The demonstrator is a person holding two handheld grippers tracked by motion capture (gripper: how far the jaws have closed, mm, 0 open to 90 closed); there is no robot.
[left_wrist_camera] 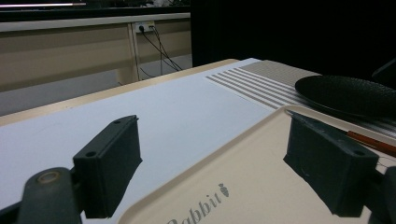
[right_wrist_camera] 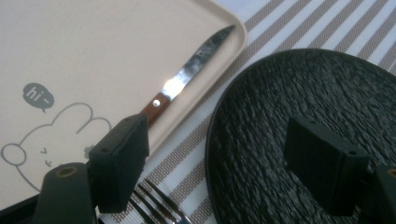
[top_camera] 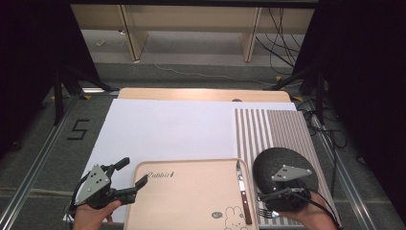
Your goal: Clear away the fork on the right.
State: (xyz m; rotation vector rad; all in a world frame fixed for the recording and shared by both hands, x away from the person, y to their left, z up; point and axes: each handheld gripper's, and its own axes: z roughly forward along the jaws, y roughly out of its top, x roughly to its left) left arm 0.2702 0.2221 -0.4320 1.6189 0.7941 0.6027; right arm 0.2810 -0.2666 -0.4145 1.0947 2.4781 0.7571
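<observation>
High view first, going from left to right. The left gripper sits at about 8 o'clock on the table, with its jaws spread wide and nothing between them. One jaw hangs over the white sheet and the other over the top left corner of the beige tray. The tray has a bunny picture and the word "Rabbit" on it.

A knife lies in the tray, right along the tray's right edge. It is long and thin. Its long way runs from 6 o'clock to 12 o'clock, with the shiny tip pointing to 12 o'clock, away from the person. The brown handle is the near end.

Next, on the striped mat, is a fork, just beside the tray and near the bottom edge. Its prongs point to 9 o'clock, toward the tray.

The right gripper hovers at about 5 o'clock, over the near rim of the black plate. In the right gripper view its jaws are spread too, holding nothing, with the fork just below the left jaw.

I think this is the reaching step, before anything is picked up. The fork looks like the next thing to grab. The right gripper would need to dip down, line its jaws across the fork handle, and then pinch.
</observation>
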